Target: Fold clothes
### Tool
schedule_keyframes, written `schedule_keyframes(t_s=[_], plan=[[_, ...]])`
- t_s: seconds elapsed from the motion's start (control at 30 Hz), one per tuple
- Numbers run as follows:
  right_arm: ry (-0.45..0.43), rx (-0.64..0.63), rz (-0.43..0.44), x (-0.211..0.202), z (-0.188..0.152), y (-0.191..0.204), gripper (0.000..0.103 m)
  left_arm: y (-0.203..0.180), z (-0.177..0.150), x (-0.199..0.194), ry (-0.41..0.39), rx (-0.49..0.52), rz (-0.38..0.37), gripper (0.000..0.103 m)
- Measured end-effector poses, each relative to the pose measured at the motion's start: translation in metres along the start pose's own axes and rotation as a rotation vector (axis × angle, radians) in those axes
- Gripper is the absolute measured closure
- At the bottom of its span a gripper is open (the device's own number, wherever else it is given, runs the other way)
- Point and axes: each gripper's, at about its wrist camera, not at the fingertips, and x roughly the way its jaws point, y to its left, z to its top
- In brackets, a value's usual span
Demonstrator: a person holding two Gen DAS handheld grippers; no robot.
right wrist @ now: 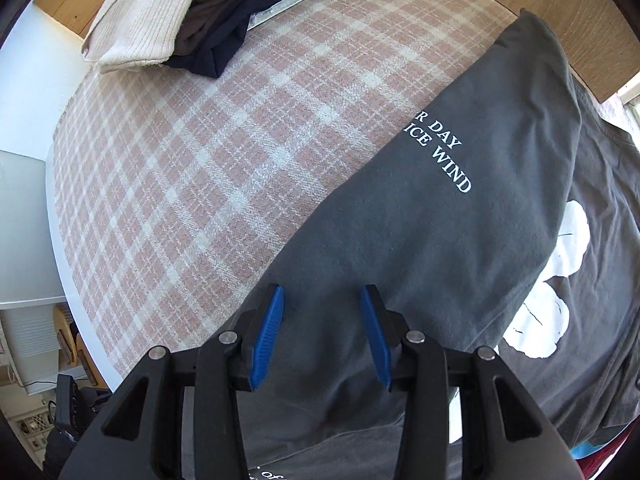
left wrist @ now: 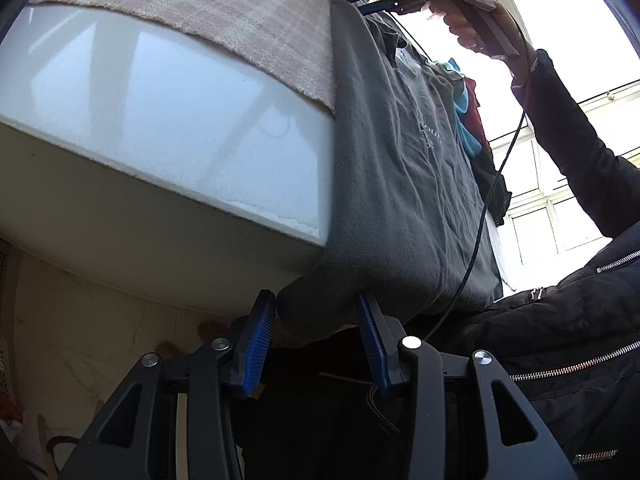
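A dark grey T-shirt [right wrist: 460,236] with white lettering and a white print lies on the pink plaid cloth [right wrist: 192,168], one side folded over. It also shows in the left wrist view [left wrist: 408,184], hanging over the table's front edge. My left gripper [left wrist: 318,306] is open at that edge, with a hanging fold of the shirt between its blue pads, not clamped. My right gripper [right wrist: 322,300] is open just above the shirt, holding nothing. It also shows in the left wrist view [left wrist: 384,2], held over the shirt's far end.
A pile of folded clothes [right wrist: 172,16], cream, brown and navy, sits at the far side of the cloth. Loose blue and red garments [left wrist: 470,100] lie beyond the shirt. The white table edge [left wrist: 168,128] juts out at left. The person's black jacket [left wrist: 560,340] is close on the right.
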Motion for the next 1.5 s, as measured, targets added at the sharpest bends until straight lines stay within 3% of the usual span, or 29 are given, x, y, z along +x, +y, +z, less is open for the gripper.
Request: schedule_keyframes(t_s=[0.07, 0.1, 0.37, 0.5, 0.63, 0.73, 0.87, 0.97, 1.03, 1.07, 1.17, 1.23, 1.33, 1.43, 1.5], plan=[[0.006, 0.012, -0.003, -0.001, 0.002, 0.005, 0.063, 0.001, -0.001, -0.001, -0.025, -0.005, -0.052, 0.085], [0.005, 0.015, -0.001, -0.002, 0.002, 0.008, 0.063, 0.001, -0.002, -0.002, -0.024, -0.005, -0.068, 0.099], [-0.014, -0.034, -0.07, -0.011, -0.013, 0.034, 0.063, -0.015, -0.012, -0.035, -0.105, 0.067, -0.091, 0.1], [-0.075, 0.004, -0.04, -0.023, -0.029, 0.028, 0.063, -0.015, -0.016, -0.044, -0.129, 0.065, -0.109, 0.1], [-0.14, -0.028, -0.039, -0.025, -0.043, 0.035, 0.063, -0.005, -0.019, -0.039, -0.119, 0.035, -0.124, 0.1], [-0.137, -0.079, -0.109, -0.014, -0.049, 0.047, 0.064, -0.001, -0.016, -0.036, -0.101, 0.051, -0.115, 0.1], [-0.173, -0.104, -0.105, -0.037, -0.054, 0.058, 0.07, 0.0, -0.014, -0.036, -0.08, 0.069, -0.112, 0.1], [-0.243, -0.046, 0.012, -0.069, -0.067, 0.048, 0.07, 0.001, -0.011, -0.036, -0.069, 0.076, -0.117, 0.1], [-0.27, 0.005, 0.084, -0.083, -0.077, 0.037, 0.077, -0.001, -0.01, -0.037, -0.062, 0.085, -0.119, 0.1], [-0.263, 0.024, 0.085, -0.08, -0.08, 0.034, 0.1, -0.002, -0.009, -0.036, -0.058, 0.091, -0.118, 0.1], [-0.212, 0.064, 0.095, -0.041, -0.071, 0.016, 0.101, -0.003, -0.008, -0.035, -0.045, 0.106, -0.109, 0.1], [-0.184, 0.035, 0.032, -0.017, -0.069, 0.014, 0.101, -0.002, -0.008, -0.035, -0.038, 0.112, -0.109, 0.1], [-0.132, 0.033, -0.019, -0.02, -0.074, 0.013, 0.103, -0.001, -0.007, -0.034, -0.029, 0.121, -0.112, 0.1], [-0.215, 0.043, 0.066, -0.043, -0.078, 0.019, 0.102, 0.0, -0.006, -0.033, -0.021, 0.126, -0.118, 0.1], [-0.223, 0.029, 0.029, -0.035, -0.073, 0.03, 0.102, 0.003, -0.006, -0.03, -0.01, 0.119, -0.112, 0.099]])
